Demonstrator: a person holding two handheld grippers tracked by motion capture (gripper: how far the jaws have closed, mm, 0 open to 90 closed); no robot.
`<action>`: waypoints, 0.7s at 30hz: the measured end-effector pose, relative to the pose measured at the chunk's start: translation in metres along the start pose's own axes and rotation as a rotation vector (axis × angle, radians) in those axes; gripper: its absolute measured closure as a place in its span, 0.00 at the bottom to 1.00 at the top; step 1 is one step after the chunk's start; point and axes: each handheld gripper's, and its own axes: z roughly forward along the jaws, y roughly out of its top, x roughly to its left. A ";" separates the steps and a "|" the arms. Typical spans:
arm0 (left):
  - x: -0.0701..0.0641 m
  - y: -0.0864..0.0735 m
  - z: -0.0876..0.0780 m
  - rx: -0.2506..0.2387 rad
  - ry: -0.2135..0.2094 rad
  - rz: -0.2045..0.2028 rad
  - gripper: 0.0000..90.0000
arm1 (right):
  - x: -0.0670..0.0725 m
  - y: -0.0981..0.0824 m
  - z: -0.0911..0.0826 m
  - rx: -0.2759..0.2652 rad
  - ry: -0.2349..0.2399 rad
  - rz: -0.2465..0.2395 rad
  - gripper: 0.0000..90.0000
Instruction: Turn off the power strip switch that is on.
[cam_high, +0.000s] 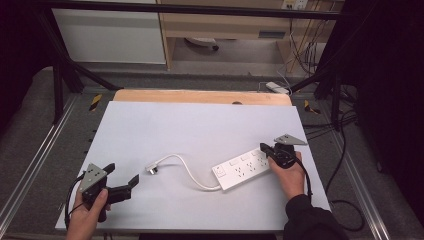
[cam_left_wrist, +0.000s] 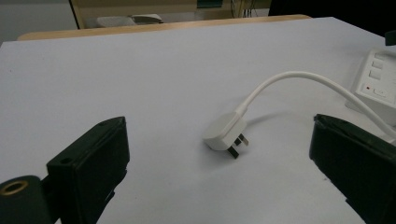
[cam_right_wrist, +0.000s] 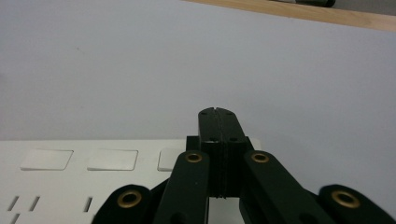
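A white power strip lies on the white table at the right, its cord curving left to a white plug lying on its side. My right gripper rests at the strip's far right end, jaws pressed together with nothing between them; the right gripper view has the closed jaws above the strip's switches. My left gripper sits at the front left, jaws spread wide and aimed at the plug, which lies a short way beyond the tips. The strip edges in at that view's right.
The white table top has a wooden strip along its far edge. A metal frame, loose cables and a white adapter lie on the floor beyond. A black cable loops off the right side.
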 end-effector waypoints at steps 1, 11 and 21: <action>0.000 0.000 0.000 0.000 0.000 0.000 0.06 | 0.000 0.001 -0.001 -0.002 0.001 0.002 1.00; 0.000 0.000 0.000 -0.001 0.000 0.002 0.06 | 0.000 0.007 -0.005 -0.025 0.003 0.004 1.00; 0.000 0.000 0.000 -0.001 0.000 0.002 0.06 | 0.002 0.014 -0.007 -0.034 0.020 0.003 0.95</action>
